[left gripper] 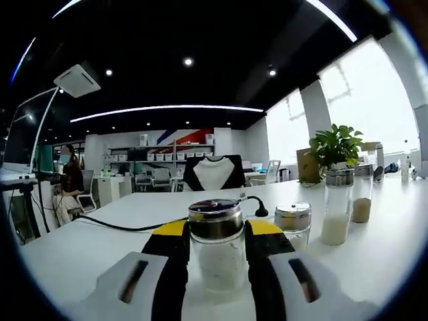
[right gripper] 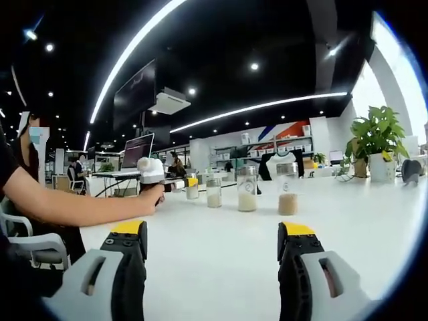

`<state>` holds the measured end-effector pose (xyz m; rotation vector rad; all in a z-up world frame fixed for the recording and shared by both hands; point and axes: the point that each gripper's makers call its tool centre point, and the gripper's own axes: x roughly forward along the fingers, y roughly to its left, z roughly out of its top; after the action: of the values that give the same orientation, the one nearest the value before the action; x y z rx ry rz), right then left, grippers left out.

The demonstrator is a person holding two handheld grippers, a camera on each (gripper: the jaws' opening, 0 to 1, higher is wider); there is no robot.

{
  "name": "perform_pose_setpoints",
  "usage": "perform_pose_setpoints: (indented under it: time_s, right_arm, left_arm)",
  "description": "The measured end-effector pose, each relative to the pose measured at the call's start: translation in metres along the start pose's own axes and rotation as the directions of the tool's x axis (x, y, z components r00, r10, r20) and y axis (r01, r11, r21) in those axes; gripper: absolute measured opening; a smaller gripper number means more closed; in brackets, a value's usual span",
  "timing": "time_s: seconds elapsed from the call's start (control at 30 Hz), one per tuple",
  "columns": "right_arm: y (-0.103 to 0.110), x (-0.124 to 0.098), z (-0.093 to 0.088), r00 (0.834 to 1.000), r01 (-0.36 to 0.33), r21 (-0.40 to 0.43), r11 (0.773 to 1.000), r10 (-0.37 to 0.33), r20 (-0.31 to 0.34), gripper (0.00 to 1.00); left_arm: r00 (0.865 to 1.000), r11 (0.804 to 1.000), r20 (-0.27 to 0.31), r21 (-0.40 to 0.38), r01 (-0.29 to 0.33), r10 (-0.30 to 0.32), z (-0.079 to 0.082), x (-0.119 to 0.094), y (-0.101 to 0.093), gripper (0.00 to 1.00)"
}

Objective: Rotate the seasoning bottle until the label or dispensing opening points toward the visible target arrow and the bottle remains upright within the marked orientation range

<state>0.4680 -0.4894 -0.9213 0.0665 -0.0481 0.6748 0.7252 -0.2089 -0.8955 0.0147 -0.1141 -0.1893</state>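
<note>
On a white office table (left gripper: 401,227), the seasoning bottle (left gripper: 217,244) stands upright, clamped between the left gripper (left gripper: 215,249) jaws, lid up. The right gripper (right gripper: 212,251) hangs open, well apart from it.

Seasoning bottle (left gripper: 216,244) upright on worktop (left gripper: 394,227) between left gripper (left gripper: 215,249) jaws; short jar (left gripper: 293,224) just right-behind it, two tall jars (left gripper: 338,206) farther right, plant (left gripper: 336,146) behind.
</note>
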Motion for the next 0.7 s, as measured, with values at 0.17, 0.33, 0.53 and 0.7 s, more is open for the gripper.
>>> perform_pose_setpoints:
  time_s: [0.17,0.33,0.53,0.7]
  right_arm:
    - [0.000,-0.001,0.003,1.000,-0.005,0.012,1.000,0.005,0.016,0.79]
    - [0.001,-0.001,0.002,1.000,-0.012,0.014,1.000,0.012,0.013,0.76]
    - [0.006,0.000,0.001,1.000,-0.025,0.012,1.000,0.024,0.013,0.73]
    - [0.002,-0.002,0.007,0.999,-0.026,0.013,1.000,0.025,0.027,0.71]
  left_arm:
    - [0.999,0.998,0.017,-0.055,0.028,-0.027,0.005,-0.007,-0.006,0.34]
    - [0.999,0.996,0.027,-0.077,0.049,-0.047,0.010,-0.015,-0.010,0.34]
    - [0.996,0.992,0.030,-0.097,0.082,-0.079,0.013,-0.022,-0.019,0.34]
    - [0.988,0.987,0.054,-0.063,0.148,-0.145,0.022,-0.030,-0.046,0.33]
